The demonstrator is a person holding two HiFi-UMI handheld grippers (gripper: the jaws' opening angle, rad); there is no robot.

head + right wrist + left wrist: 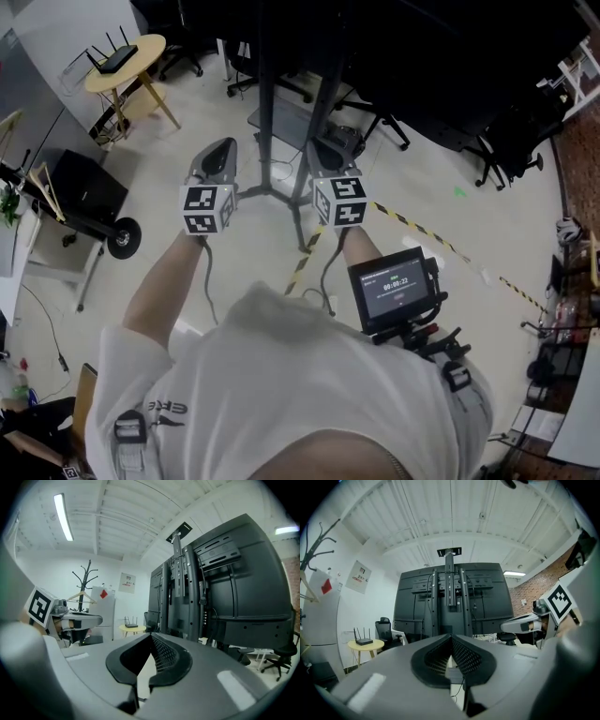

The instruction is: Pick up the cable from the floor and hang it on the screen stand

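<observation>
Down on the floor, a thin dark cable (278, 172) seems to lie at the foot of the screen stand (265, 103), untouched. Just short of that stand I hold the left gripper (223, 146) and right gripper (325, 148) side by side, both pairs of jaws pressed together on nothing. Left of the stand is 1 round table (145, 47) carrying a router (117, 59)

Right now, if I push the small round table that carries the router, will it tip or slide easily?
It would probably slide or tip easily: the round table looks small and stands on thin splayed legs, so it is likely light. The router seems to sit loose on top, so a sharp push might make it slip off.
</observation>
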